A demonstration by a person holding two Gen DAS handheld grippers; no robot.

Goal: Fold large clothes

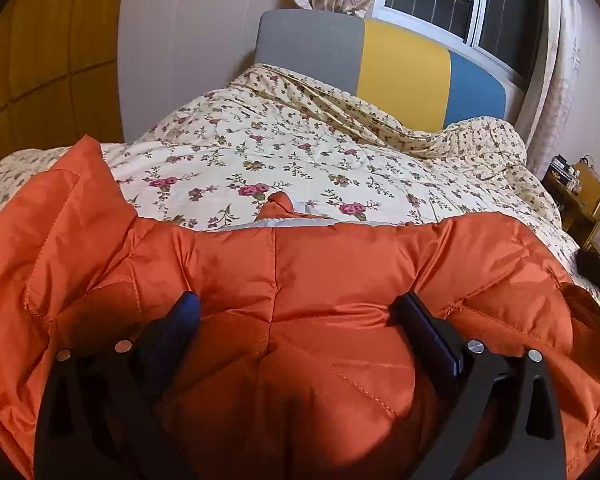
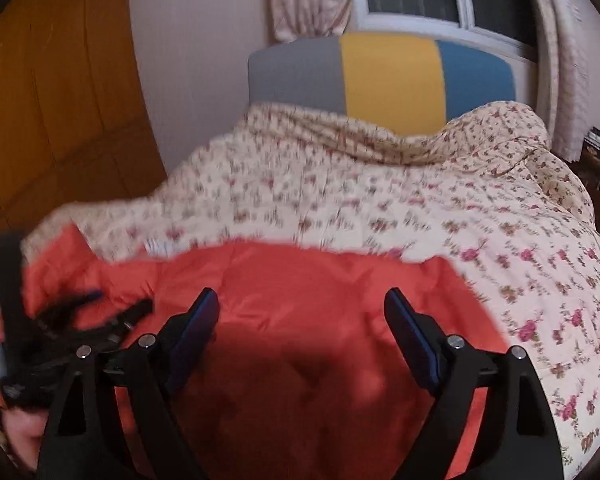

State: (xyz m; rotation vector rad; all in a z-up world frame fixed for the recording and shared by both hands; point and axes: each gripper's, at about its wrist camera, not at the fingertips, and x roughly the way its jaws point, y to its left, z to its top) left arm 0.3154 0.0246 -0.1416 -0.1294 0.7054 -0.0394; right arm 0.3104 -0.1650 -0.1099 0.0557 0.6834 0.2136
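Note:
An orange quilted puffer jacket (image 1: 284, 272) lies on a bed, across the near part of the floral quilt (image 1: 260, 152). My left gripper (image 1: 298, 304) is open, its blue-padded fingers (image 1: 188, 312) pressed down into the jacket with a puffed mound of fabric between them. A sliver of the jacket's pale lining shows at its far edge. In the right wrist view the jacket (image 2: 300, 280) fills the foreground, blurred. My right gripper (image 2: 302, 300) is open just above it, holding nothing. The left gripper (image 2: 72, 320) shows at the left of that view as a dark blur.
The grey, yellow and blue headboard (image 1: 400, 64) stands at the far end of the bed under a window with curtains. A wooden wardrobe (image 1: 32, 60) is on the left. A small wooden bedside table (image 1: 580, 196) with clutter stands on the right.

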